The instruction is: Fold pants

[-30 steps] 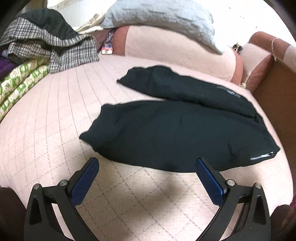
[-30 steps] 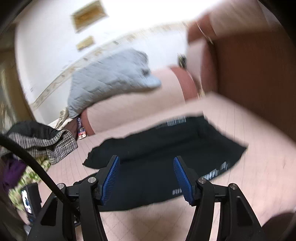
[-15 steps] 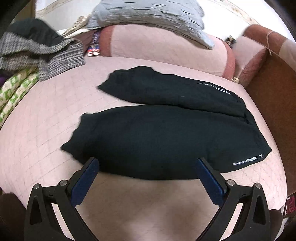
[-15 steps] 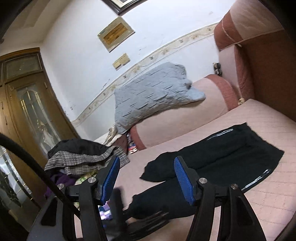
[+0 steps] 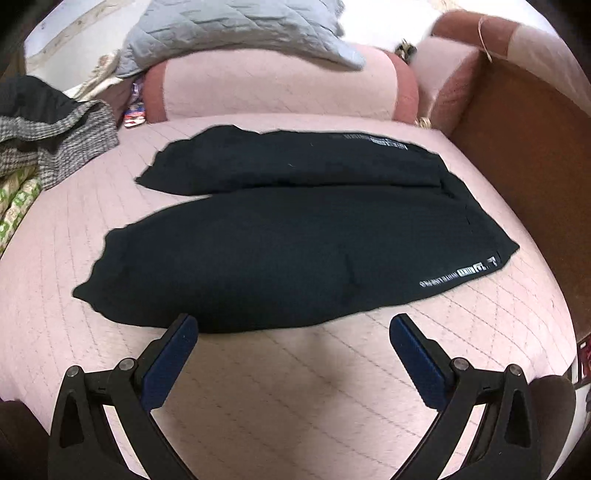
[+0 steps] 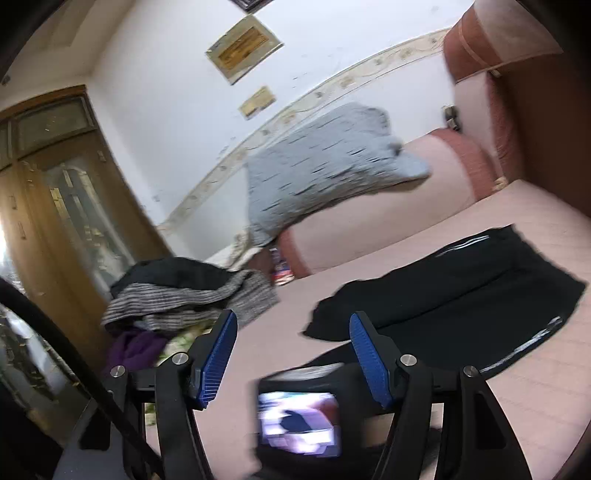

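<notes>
A pink quilted bed [image 5: 295, 398] carries the black pants [image 5: 288, 258], spread flat with both legs side by side, cuffs toward the heap of clothes [image 5: 55, 136] at the left. A grey blanket [image 5: 236, 29] drapes over the bolster [image 5: 277, 88] behind. The left hand-held gripper [image 5: 293, 332] hangs wide and empty just short of the near leg. The right hand-held gripper [image 6: 291, 339] has just been opening, nothing between its jaws.
</notes>
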### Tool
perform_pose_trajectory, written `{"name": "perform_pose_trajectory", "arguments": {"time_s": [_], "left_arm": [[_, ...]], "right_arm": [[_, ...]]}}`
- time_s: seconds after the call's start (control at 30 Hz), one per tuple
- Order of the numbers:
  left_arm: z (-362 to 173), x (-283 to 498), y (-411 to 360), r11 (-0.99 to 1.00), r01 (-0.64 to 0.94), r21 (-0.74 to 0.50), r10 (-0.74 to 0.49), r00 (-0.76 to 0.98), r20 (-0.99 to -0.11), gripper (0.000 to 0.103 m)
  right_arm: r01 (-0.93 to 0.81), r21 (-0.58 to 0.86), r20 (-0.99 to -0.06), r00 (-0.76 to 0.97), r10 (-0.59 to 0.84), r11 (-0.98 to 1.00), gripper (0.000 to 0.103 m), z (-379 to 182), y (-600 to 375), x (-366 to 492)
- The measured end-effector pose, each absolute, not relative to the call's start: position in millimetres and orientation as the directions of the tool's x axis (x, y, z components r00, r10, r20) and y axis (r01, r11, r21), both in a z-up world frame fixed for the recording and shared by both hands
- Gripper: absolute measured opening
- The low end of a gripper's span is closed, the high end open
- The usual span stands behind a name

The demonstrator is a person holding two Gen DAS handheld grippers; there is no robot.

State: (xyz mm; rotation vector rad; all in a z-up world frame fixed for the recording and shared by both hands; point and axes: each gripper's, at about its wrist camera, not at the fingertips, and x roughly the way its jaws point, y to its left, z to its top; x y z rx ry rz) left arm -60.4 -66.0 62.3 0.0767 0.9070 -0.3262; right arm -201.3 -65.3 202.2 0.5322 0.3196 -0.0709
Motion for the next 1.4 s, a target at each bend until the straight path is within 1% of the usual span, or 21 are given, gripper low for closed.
{"name": "perform_pose_trajectory", "arguments": {"time_s": [0.03,0.07,0.1,0.13,0.2,0.3,0.4,0.47,0.53,0.63,0.8,1.4], "left_arm": [[63,-59,-60,0.950,0.301,-0.078,-0.247,0.578,-0.778,0.103],[64,-58,-49,0.957,0.280,-0.082,-0.239,0.594,-0.768,0.103],[65,-57,-42,0.961,0.266,-0.080,-0.231,0.606,-0.761,0.103],[67,-57,-36,0.964,0.255,-0.077,-0.224,0.619,-0.752,0.103],[70,-57,-24,0.969,0.239,-0.065,-0.209,0.647,-0.733,0.103],[74,-58,-14,0.969,0.239,-0.068,-0.215,0.667,-0.713,0.103],[77,-58,-10,0.961,0.260,-0.098,-0.251,0.661,-0.707,0.103],[77,-56,-10,0.956,0.273,-0.104,-0.264,0.654,-0.709,0.103],[76,-57,-11,0.956,0.277,-0.093,-0.258,0.654,-0.711,0.103],[71,-54,-13,0.955,0.283,-0.088,-0.255,0.632,-0.732,0.103],[62,-50,-13,0.959,0.272,-0.086,-0.239,0.601,-0.763,0.103],[52,-37,-10,0.962,0.263,-0.070,-0.216,0.581,-0.785,0.103]], "right_arm": [[0.184,0.463,-0.326,0.945,-0.027,0.867,0.078,202,-73,-205],[0.243,0.424,-0.340,0.936,-0.096,0.872,0.081,200,-82,-209],[0.289,0.392,-0.356,0.923,-0.145,0.873,0.087,198,-89,-211],[0.343,0.351,-0.382,0.902,-0.201,0.871,0.092,193,-97,-212],[0.412,0.298,-0.433,0.863,-0.262,0.861,0.094,182,-112,-211],[0.511,0.214,-0.545,0.770,-0.332,0.832,0.094,153,-131,-203],[0.541,0.168,-0.626,0.704,-0.335,0.824,0.094,124,-141,-195],[0.540,0.133,-0.658,0.675,-0.334,0.831,0.094,108,-142,-190],[0.530,0.099,-0.671,0.661,-0.337,0.842,0.094,97,-142,-186],[0.514,0.086,-0.674,0.661,-0.330,0.854,0.094,85,-142,-187],[0.508,0.068,-0.681,0.653,-0.332,0.859,0.094,83,-139,-185],[0.516,0.059,-0.724,0.612,-0.319,0.855,0.094,65,-147,-171]]}}
